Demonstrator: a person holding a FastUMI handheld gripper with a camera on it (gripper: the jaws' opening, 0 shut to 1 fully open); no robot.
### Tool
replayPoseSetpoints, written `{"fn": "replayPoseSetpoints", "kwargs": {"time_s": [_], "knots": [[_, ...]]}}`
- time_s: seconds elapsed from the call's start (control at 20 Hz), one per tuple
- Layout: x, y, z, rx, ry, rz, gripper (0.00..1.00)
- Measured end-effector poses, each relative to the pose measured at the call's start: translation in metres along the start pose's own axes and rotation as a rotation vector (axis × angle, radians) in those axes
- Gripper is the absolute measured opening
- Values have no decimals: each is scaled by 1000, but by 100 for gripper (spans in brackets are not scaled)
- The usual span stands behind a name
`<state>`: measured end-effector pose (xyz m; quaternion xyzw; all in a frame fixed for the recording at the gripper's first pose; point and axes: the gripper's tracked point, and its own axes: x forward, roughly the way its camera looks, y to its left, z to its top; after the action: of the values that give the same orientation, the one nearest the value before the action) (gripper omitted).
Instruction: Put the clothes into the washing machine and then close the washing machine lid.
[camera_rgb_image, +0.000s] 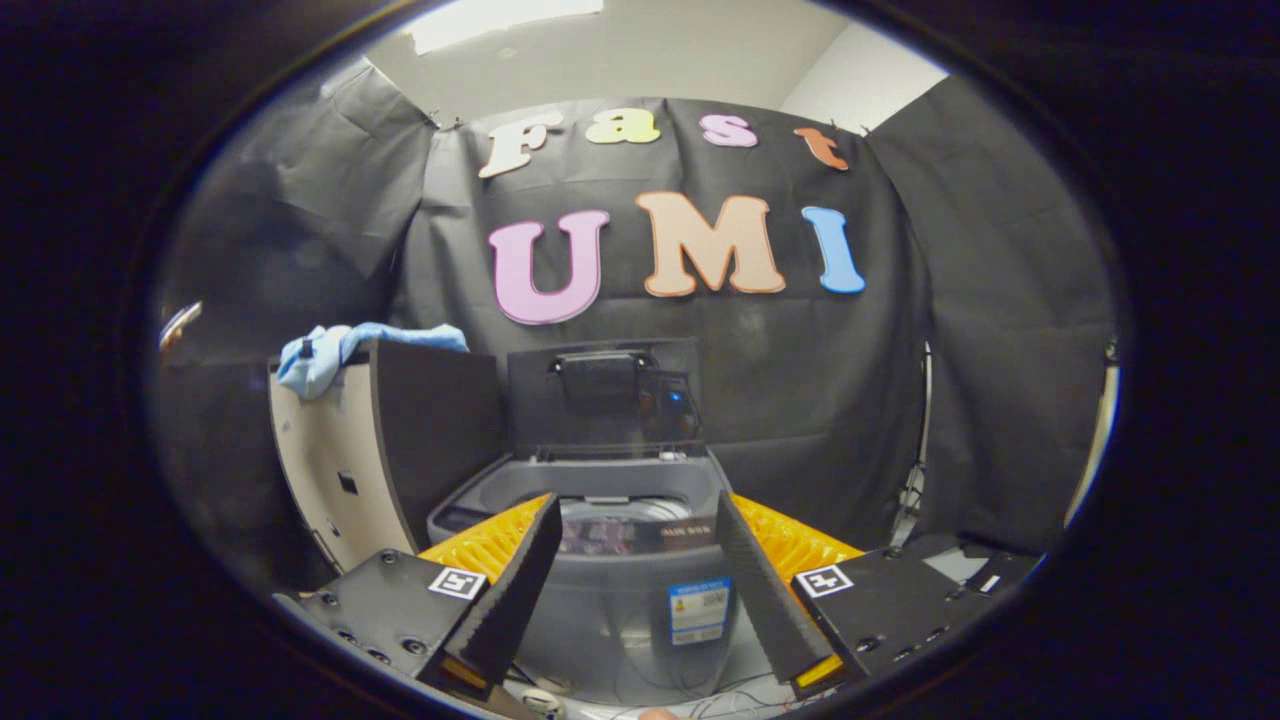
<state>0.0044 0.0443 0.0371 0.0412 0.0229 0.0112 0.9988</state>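
Observation:
A grey top-loading washing machine (620, 590) stands just ahead of my fingers, its dark lid (602, 395) raised upright at the back and the shiny drum (625, 512) exposed. A light blue piece of clothing (335, 352) lies draped over the top of a tall cabinet to the left of the machine. My gripper (637, 520) is open, its two fingers spread wide with nothing between them, framing the drum opening from in front.
The cabinet (385, 450) with a pale side and a dark front panel stands close against the machine's left. Black cloth walls close in behind and to the right. Loose wires (720, 695) lie on the floor at the machine's base.

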Motion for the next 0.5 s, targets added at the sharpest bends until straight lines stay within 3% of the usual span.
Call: {"fn": "replayPoseSetpoints", "kwargs": {"time_s": [0.5], "knots": [[121,187,154,-33,-74,293,96]]}}
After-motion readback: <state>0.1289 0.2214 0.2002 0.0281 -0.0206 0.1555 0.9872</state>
